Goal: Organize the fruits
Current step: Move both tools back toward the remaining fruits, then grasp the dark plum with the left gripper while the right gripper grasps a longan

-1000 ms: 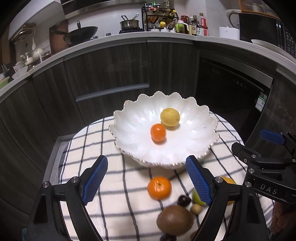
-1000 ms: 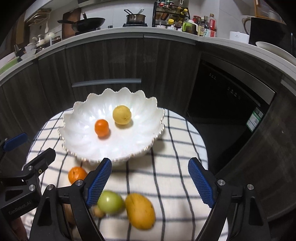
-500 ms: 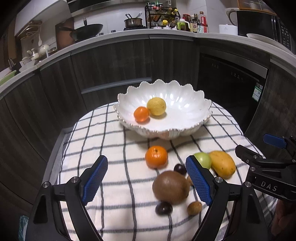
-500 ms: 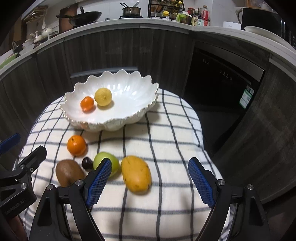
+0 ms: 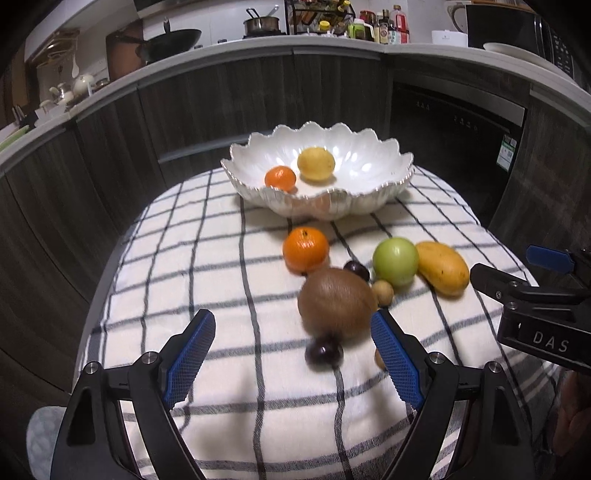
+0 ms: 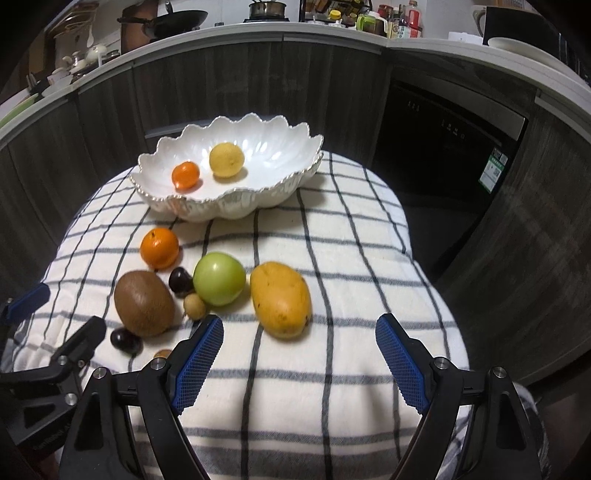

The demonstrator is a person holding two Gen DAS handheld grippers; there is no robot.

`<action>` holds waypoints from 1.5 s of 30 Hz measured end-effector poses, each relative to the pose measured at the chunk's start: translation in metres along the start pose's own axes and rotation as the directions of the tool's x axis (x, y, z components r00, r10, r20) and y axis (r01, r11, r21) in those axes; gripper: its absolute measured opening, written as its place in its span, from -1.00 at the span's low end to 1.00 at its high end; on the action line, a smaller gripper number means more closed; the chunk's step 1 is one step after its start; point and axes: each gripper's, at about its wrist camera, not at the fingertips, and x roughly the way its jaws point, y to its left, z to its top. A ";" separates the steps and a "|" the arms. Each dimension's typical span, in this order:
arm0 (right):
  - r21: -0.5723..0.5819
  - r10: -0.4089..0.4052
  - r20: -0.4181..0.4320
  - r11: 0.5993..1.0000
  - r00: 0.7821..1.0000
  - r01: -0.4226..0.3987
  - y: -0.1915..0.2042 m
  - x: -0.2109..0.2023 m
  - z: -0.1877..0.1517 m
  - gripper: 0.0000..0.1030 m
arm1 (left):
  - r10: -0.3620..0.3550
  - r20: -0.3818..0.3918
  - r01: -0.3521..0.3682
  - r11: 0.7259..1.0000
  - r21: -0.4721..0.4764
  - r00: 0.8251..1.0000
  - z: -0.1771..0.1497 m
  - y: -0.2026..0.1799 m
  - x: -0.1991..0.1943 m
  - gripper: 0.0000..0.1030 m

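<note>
A white scalloped bowl (image 5: pixel 384 173) (image 6: pixel 280 155) at the far side of the checked cloth holds a small orange (image 5: pixel 280 178) and a lemon (image 5: pixel 316 163). On the cloth in front of it lie an orange (image 5: pixel 306 249) (image 6: pixel 159 247), a kiwi (image 5: pixel 336 302) (image 6: pixel 143 302), a green apple (image 5: pixel 395 261) (image 6: pixel 219 278), a mango (image 5: pixel 441 267) (image 6: pixel 280 299), dark cherries (image 5: pixel 324 350) and small tan fruits (image 6: pixel 194 305). My left gripper (image 5: pixel 293 358) is open, hovering just short of the kiwi. My right gripper (image 6: pixel 299 358) is open too, just short of the mango.
The checked cloth (image 5: pixel 207 258) covers a small round table; its edges drop off left and right. Dark curved cabinets (image 5: pixel 221 103) stand behind, with a counter of pans and bottles (image 5: pixel 332 26) above. A dark appliance door (image 6: pixel 450 122) is at the right.
Both grippers have drawn back from above the bowl and sunk toward the cloth. The loose fruits now lie ahead of the fingers; the bowl looks farther away. Jaws stayed open.
</note>
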 end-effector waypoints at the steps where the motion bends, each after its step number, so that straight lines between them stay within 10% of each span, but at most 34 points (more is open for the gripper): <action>1: 0.002 0.000 -0.002 1.000 1.000 0.000 0.001 0.000 -0.002 0.66 | 0.001 -0.006 -0.001 1.000 0.007 1.000 -0.002 -0.001 0.003 0.68; 29: 0.029 -0.012 -0.089 0.999 0.996 0.015 0.000 0.025 -0.017 0.66 | -0.078 -0.135 0.083 0.996 0.034 0.988 -0.023 -0.015 0.052 -0.40; 45: -0.017 0.038 -0.057 0.999 0.998 -0.039 0.021 0.014 -0.013 0.66 | -0.033 -0.105 0.033 0.999 0.002 0.994 -0.023 0.008 0.028 -0.43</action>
